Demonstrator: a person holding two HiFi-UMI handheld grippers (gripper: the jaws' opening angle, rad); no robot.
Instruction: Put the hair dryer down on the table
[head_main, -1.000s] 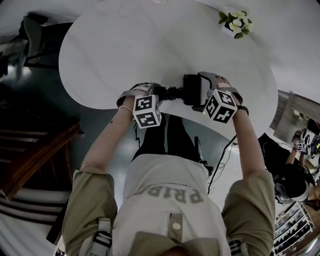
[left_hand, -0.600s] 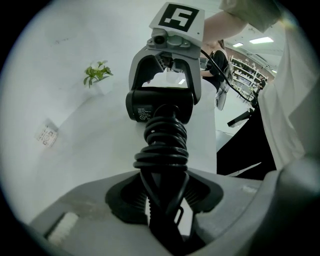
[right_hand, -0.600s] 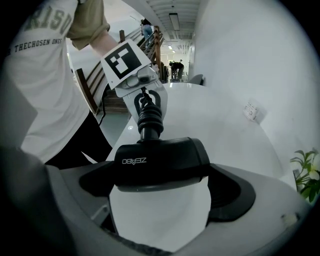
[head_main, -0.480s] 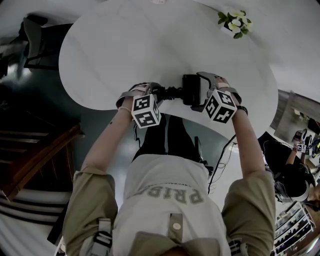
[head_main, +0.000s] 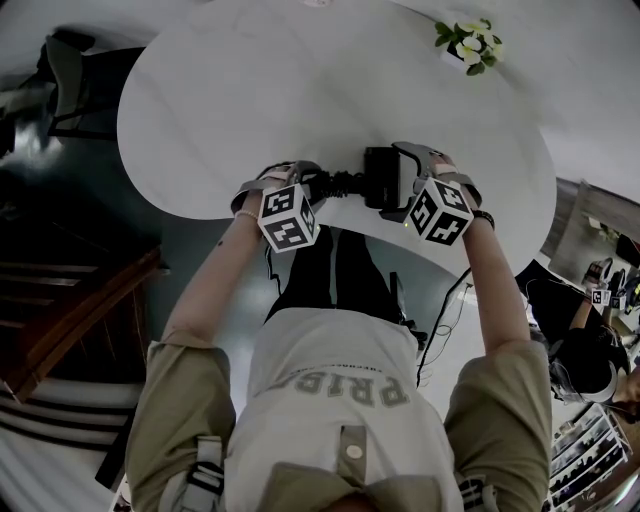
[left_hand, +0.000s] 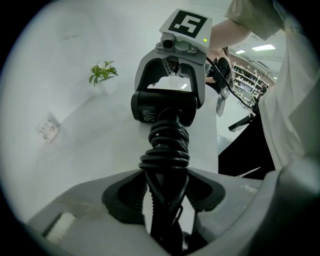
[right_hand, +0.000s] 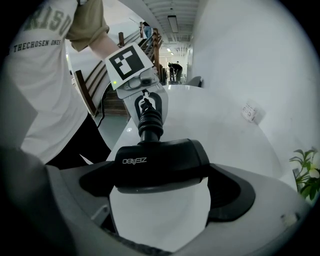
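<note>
Finishing the set-down: having just been widening the left gripper (left_hand: 167, 194) around the coiled cord (left_hand: 165, 150), apparently not pinching it. Beyond, clamping the hair dryer (right_hand: 160, 160) body with the right gripper (right_hand: 162, 192) at the table's (head_main: 300, 90) near edge. Next, probably loosening that grip and withdrawing.

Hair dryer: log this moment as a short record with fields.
object: black hair dryer with coiled cord
place: over the white table, near its front edge; contact unclear
right hand-held gripper: closed on the dryer body
left hand-held gripper: jaws have just been opening; cord between them, not pinched
also there: potted plant at the far edge
</note>
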